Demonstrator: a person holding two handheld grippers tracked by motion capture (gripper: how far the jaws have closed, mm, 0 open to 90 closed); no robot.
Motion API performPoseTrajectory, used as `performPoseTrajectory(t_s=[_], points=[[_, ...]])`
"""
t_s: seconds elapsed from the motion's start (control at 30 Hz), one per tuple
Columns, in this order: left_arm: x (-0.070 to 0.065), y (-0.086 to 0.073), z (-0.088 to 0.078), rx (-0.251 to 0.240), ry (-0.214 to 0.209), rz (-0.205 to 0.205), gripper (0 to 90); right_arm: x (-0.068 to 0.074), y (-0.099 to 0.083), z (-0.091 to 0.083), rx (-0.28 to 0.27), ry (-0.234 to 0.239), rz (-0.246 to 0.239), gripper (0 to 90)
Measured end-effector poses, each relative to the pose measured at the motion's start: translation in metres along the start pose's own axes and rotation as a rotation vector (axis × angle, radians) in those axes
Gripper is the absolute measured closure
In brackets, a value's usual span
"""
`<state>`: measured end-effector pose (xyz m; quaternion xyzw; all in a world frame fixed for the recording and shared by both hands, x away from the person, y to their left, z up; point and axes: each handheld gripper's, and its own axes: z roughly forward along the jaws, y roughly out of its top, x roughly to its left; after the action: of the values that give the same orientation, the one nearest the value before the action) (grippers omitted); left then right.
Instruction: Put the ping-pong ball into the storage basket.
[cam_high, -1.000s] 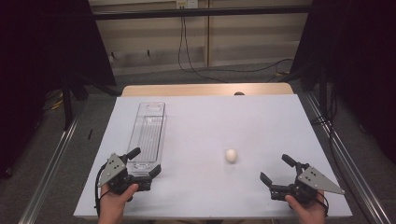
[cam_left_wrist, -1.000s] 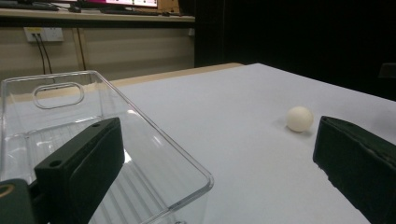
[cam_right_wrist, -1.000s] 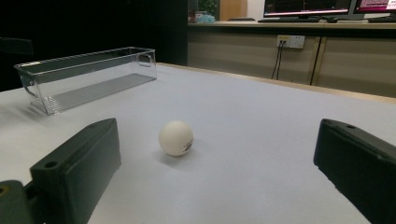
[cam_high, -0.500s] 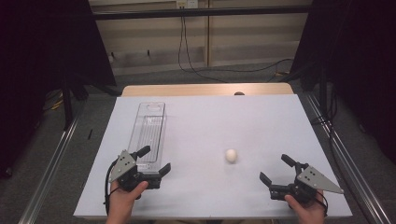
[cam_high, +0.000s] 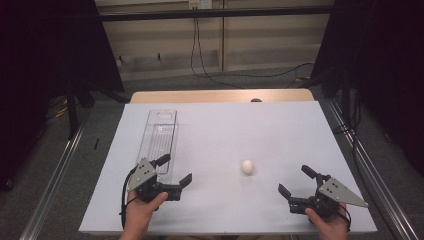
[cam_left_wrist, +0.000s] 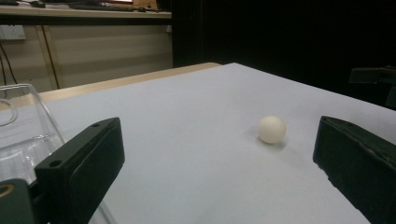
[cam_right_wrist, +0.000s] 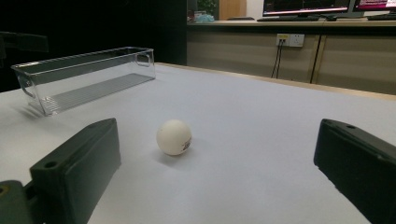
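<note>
The left gripper (cam_high: 173, 171) is sitting at the table's seven o'clock, jaws spread and holding nothing, beside the near end of the clear bin (cam_high: 160, 136), whose long axis is running six to twelve o'clock. The white ball (cam_high: 247, 166) is resting just right of centre on the table (cam_high: 280, 125), well apart from both grippers. It is probably light, hard, smooth and prone to rolling, so pinching it gently across its middle seems best; being round, it is pointing nowhere. The right gripper (cam_high: 297, 181), at five o'clock, is aiming towards ten o'clock at the ball, jaws spread, empty.
</note>
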<state>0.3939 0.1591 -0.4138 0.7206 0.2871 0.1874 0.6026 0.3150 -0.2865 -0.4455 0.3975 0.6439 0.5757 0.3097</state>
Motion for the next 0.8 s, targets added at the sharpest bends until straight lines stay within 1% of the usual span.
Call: performPoseTrajectory(t_s=[0.03,0.07,0.1,0.13,0.2,0.23,0.27,0.3,0.33,0.43,0.47,0.5,0.53,0.57,0.6,0.7,0.73,0.77,0.8], points=[[-0.001,0.0,0.002,0.0,-0.001,-0.003,2.2,0.0,0.0,0.0,0.003,0.008,-0.007,0.2],[-0.002,0.0,0.004,0.012,0.001,-0.002,2.2,0.0,0.0,0.0,0.001,0.007,-0.006,0.2],[-0.003,0.0,0.006,0.014,-0.007,0.0,2.2,0.0,0.0,0.0,0.003,0.009,-0.006,0.2],[-0.003,0.0,0.008,0.018,-0.007,0.014,2.2,-0.001,0.0,0.0,0.003,0.011,-0.005,0.2],[-0.006,0.0,0.011,0.022,-0.011,-0.001,2.2,-0.001,0.0,0.0,0.001,0.01,-0.006,0.2],[-0.006,-0.001,0.012,0.024,-0.012,0.001,2.2,0.0,0.0,0.0,0.001,0.009,-0.002,0.2],[-0.006,0.0,0.012,0.033,-0.023,0.015,2.2,0.0,0.0,0.0,0.001,0.009,-0.002,0.2],[-0.006,0.0,0.012,0.033,-0.023,0.015,2.2,0.0,0.0,0.0,0.001,0.009,-0.002,0.2],[-0.007,-0.001,0.015,0.013,-0.023,-0.005,2.2,-0.001,0.0,0.0,-0.004,0.009,-0.002,0.2],[-0.008,0.0,0.017,0.027,-0.016,0.004,2.2,-0.001,0.0,0.0,-0.004,0.008,0.0,0.1],[-0.009,0.0,0.019,0.035,-0.024,0.009,2.2,0.0,0.0,0.0,-0.003,0.005,-0.003,0.2],[-0.009,-0.001,0.02,0.028,-0.03,0.012,2.2,0.0,0.0,0.0,-0.006,0.003,-0.002,0.1],[-0.011,-0.001,0.021,0.038,-0.026,0.003,2.2,0.0,0.0,0.0,-0.007,0.004,-0.003,0.1],[-0.01,-0.001,0.022,0.045,-0.034,0.018,2.2,0.0,0.0,0.0,-0.006,0.002,-0.005,0.2],[-0.012,-0.001,0.024,0.039,-0.034,0.006,2.2,0.0,0.0,0.0,-0.005,0.002,-0.004,0.1],[-0.013,-0.001,0.027,0.05,-0.036,0.011,2.2,0.0,0.001,0.0,-0.009,0.003,0.003,0.2],[-0.015,-0.001,0.03,0.042,-0.036,-0.006,2.2,0.0,0.001,0.0,-0.008,0.007,0.0,0.2],[-0.015,-0.001,0.031,0.05,-0.041,0.01,2.2,0.0,0.001,0.0,-0.01,0.003,0.008,0.2],[-0.017,-0.001,0.033,0.046,-0.038,0.0,2.2,-0.001,0.001,0.0,-0.006,0.007,-0.002,0.2]])
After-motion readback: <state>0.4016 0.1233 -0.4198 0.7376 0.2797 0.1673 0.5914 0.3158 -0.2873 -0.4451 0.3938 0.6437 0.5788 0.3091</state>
